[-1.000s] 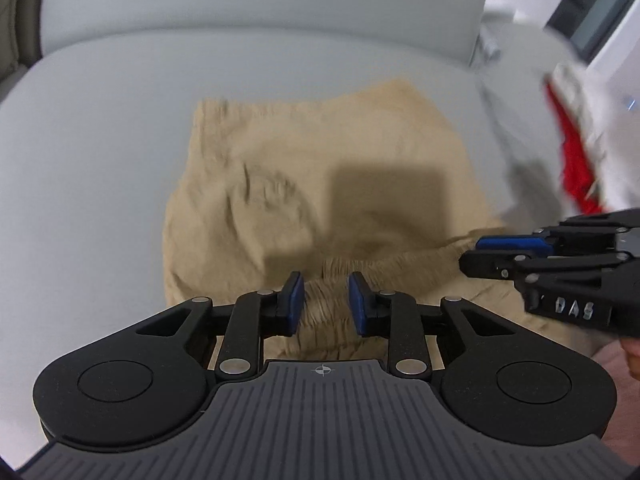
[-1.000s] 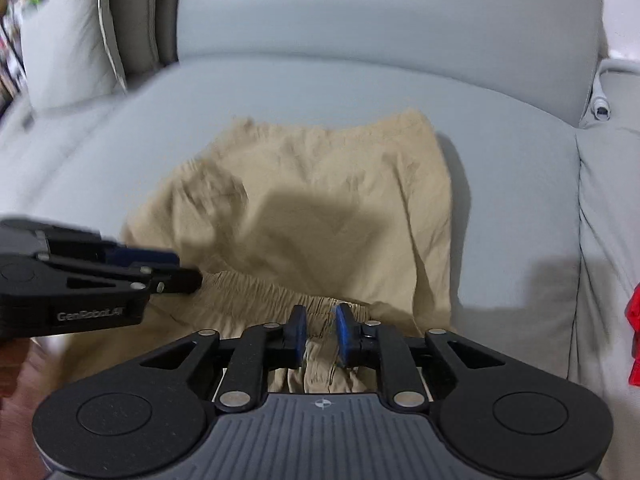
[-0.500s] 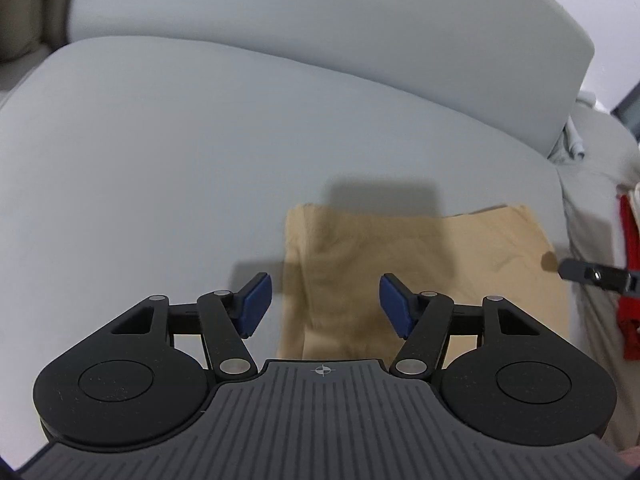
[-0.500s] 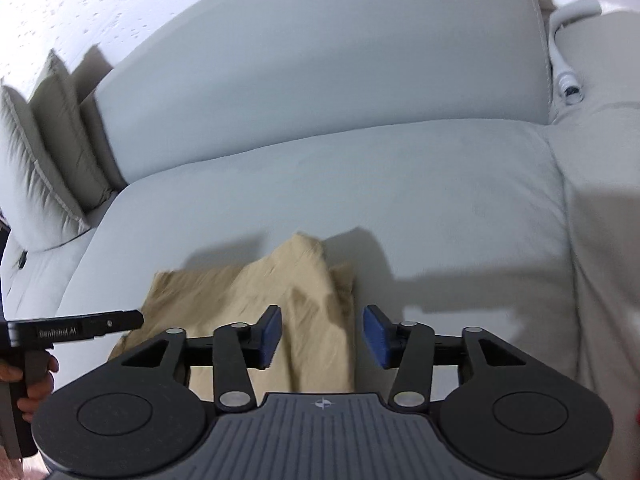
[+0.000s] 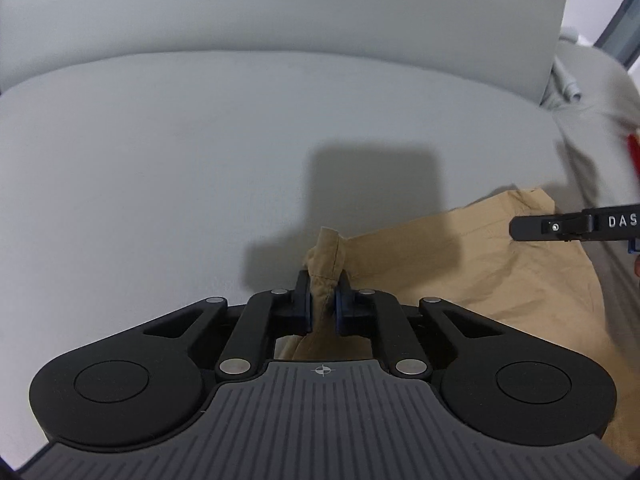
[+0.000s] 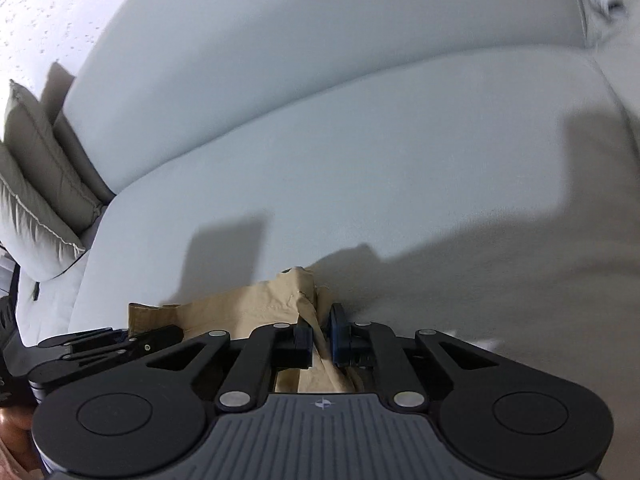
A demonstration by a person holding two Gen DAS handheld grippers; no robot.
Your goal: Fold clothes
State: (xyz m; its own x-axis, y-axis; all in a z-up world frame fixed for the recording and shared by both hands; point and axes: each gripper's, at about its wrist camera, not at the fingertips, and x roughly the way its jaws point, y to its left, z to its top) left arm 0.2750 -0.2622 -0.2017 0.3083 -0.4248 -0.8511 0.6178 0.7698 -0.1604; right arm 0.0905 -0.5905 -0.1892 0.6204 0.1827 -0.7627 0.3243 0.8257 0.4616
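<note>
Tan shorts (image 5: 460, 264) lie folded on the grey sofa seat (image 5: 200, 168). My left gripper (image 5: 323, 292) has its jaws closing, and the blue pads pinch the far left corner of the cloth, which bunches up between them. The right gripper (image 6: 320, 328) is also closing, its pads pressing on the far right corner of the shorts (image 6: 248, 304). In the left wrist view a finger of the right gripper (image 5: 536, 229) reaches in from the right edge. The left gripper (image 6: 120, 340) lies low at the left in the right wrist view.
The sofa backrest (image 5: 280, 16) rises behind the seat. Grey pillows (image 6: 36, 184) lean at the left end. A red cloth (image 5: 633, 156) and a white hose (image 5: 568, 88) sit by the neighbouring cushion on the right.
Both grippers moved from the near waistband to the far edge of the shorts, opened wide on the way, and have now closed on the two far corners.
</note>
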